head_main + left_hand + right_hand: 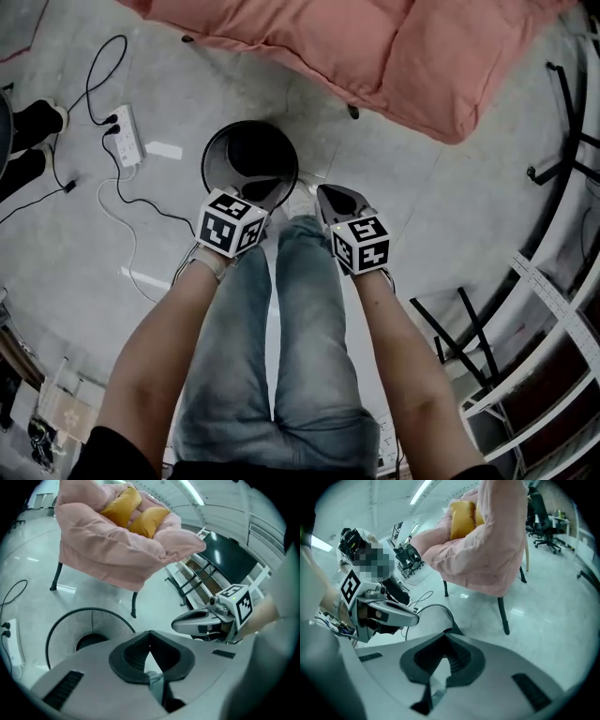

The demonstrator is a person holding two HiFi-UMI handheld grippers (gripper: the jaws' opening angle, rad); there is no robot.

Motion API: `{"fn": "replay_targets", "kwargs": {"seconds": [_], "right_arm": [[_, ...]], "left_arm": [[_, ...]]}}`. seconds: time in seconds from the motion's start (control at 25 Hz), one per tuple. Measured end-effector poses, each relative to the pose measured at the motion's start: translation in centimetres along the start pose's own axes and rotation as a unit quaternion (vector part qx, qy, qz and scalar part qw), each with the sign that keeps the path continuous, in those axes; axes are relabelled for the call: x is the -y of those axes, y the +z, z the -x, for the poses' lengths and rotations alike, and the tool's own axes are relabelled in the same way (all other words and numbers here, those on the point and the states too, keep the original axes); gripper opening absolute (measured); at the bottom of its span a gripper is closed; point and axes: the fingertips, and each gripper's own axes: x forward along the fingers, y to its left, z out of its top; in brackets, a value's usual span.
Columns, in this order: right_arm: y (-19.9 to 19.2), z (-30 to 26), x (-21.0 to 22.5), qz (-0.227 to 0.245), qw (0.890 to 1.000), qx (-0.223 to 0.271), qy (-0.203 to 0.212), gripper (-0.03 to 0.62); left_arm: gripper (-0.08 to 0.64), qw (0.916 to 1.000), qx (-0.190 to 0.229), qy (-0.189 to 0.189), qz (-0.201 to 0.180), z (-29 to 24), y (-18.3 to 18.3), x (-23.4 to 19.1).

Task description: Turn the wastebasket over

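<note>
While left gripper (150, 634) sits closed, wastebasket (214, 161) seems upright.

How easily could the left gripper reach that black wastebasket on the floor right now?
Probably easily. The left gripper hovers just by the near rim of the wastebasket, with nothing between them. Its jaws are shut and empty, so they would have to open to grip it.

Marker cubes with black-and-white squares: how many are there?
2. One marker cube sits on the left hand-held gripper; the other marker cube on the right hand-held gripper. None seems hidden.
</note>
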Motion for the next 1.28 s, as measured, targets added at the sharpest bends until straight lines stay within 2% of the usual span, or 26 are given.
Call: {"fn": "replay_targets", "kwargs": {"seconds": [0.08,0.28,0.56,0.72,0.88,0.96,1.12,1.28], "right_arm": [[1.0,1.6,-1.1,-0.008,1.0,0.014,-0.011,0.009],[4.7,6.9,-5.2,-0.021,0.997,0.069,-0.04,0.009],[11.3,16.8,-12.0,0.004,0.984,0.168,-0.062,0.009],[13.7,23.3,-16.4,0.016,0.975,0.212,-0.071,0.009],[16.4,29.3,-20.2,0.039,0.966,0.244,-0.08,0.009],[17.6,32.2,-21.4,0.043,0.961,0.262,-0.081,0.009],[20.0,37.7,-22.5,0.019,0.951,0.303,-0.064,0.009],[23.4,41.5,-24.3,0.041,0.941,0.333,-0.047,0.009]], "left_arm": [[0.014,0.9998,0.012,-0.011,-0.008,2.5,1.2,0.9],[0.014,0.9955,0.053,-0.04,-0.067,10.4,4.8,3.9],[0.012,0.9886,0.127,-0.021,-0.078,21.4,9.2,8.4],[0.012,0.9808,0.159,-0.045,-0.104,27.5,10.6,13.8],[0.012,0.9695,0.18,-0.072,-0.15,32.6,12.9,19.1],[0.012,0.9644,0.2,-0.081,-0.154,35.0,14.6,21.5],[0.012,0.9582,0.221,-0.098,-0.153,38.3,17.5,26.3],[0.012,0.95,0.241,-0.104,-0.169,40.7,20.6,29.5]]}}
